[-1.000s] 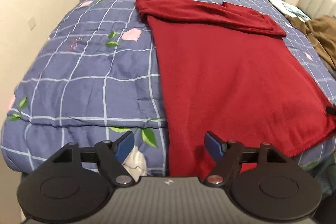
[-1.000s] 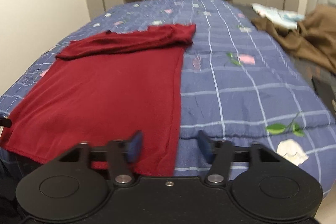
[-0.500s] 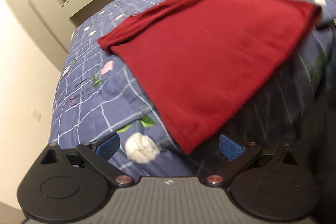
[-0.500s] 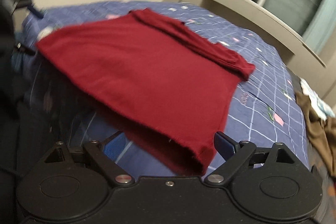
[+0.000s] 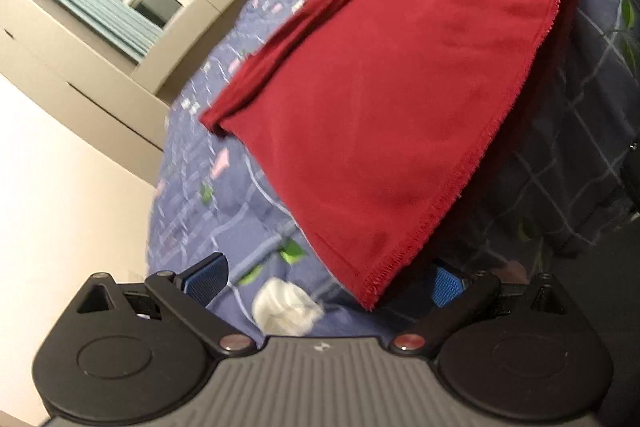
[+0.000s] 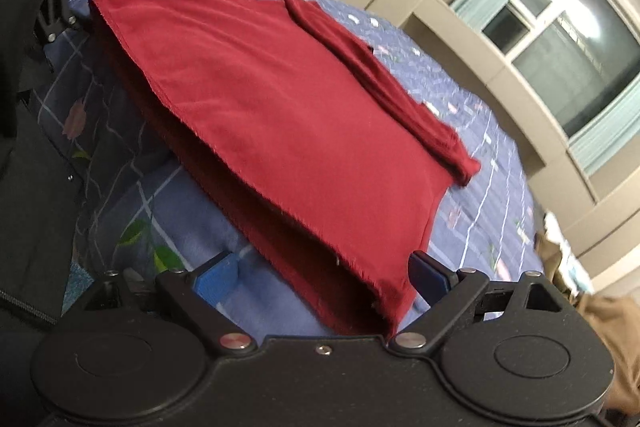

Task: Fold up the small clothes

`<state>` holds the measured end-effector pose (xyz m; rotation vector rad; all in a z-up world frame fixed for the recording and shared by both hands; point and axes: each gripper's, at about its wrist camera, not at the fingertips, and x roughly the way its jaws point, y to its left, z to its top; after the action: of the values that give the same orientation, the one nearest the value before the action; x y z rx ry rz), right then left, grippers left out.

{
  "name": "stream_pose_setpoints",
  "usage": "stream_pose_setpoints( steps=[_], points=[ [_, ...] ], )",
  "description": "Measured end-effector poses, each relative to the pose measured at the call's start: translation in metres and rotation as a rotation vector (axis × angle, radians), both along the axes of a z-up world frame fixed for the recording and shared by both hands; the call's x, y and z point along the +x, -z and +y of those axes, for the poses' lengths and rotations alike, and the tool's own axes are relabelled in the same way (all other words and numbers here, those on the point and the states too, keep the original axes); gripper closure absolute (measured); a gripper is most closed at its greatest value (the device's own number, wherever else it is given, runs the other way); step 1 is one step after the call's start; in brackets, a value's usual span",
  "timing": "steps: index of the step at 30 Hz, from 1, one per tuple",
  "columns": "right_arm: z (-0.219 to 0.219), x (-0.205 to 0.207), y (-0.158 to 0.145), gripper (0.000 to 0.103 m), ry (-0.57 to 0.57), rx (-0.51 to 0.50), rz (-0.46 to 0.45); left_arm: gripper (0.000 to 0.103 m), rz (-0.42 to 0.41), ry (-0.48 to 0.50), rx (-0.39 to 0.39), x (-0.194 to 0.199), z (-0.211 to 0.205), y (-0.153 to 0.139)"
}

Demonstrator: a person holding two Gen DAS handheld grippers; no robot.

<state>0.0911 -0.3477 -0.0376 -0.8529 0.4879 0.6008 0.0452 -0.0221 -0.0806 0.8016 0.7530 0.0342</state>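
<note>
Bedspread (image 5: 224,227) holds red garment (image 5: 392,99) between spread fingers (image 5: 206,277).

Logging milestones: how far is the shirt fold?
Done: the red shirt lies flat on the bed, sleeves folded across its top. In hand: nothing gripped; the left gripper and right gripper are open, each straddling a hem corner. Left: pinch the corners, fold the hem up.

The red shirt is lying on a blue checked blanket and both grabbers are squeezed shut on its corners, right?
Not quite. The red shirt does lie on the blue checked blanket, but both grabbers are open. The left gripper in the left wrist view and the right gripper in the right wrist view have fingers spread around the hem corners, not squeezed shut.
</note>
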Motion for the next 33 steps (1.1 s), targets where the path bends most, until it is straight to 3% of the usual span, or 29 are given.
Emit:
stream_pose_setpoints(
  steps=[3,6,8,11,22,27,30,33],
  points=[
    [0.001,0.001,0.000,0.016,-0.024,0.005,-0.025,0.000,-0.028,0.007,0.016,0.000,0.001,-0.001],
    [0.005,0.002,-0.004,0.039,-0.052,0.015,-0.020,0.002,-0.036,0.015,0.014,0.000,0.003,-0.001],
    [0.007,0.000,-0.006,0.063,-0.072,0.019,-0.002,0.011,-0.041,0.033,0.007,-0.003,0.002,-0.003],
    [0.009,-0.001,-0.007,0.077,-0.092,0.021,0.026,0.020,-0.043,0.065,-0.002,-0.006,0.003,-0.004],
    [0.000,0.016,-0.028,0.089,0.009,0.222,0.151,0.033,-0.062,0.177,0.017,-0.011,0.007,-0.004],
    [-0.001,0.027,-0.041,0.090,0.058,0.307,0.161,0.032,-0.115,0.219,0.048,-0.010,0.009,-0.005],
    [-0.001,0.035,-0.046,0.091,0.082,0.345,0.167,0.032,-0.093,0.270,0.038,-0.010,0.012,-0.005],
    [0.000,0.044,-0.050,0.091,0.100,0.370,0.171,0.025,-0.063,0.312,0.022,-0.012,0.015,-0.002]
  ],
)
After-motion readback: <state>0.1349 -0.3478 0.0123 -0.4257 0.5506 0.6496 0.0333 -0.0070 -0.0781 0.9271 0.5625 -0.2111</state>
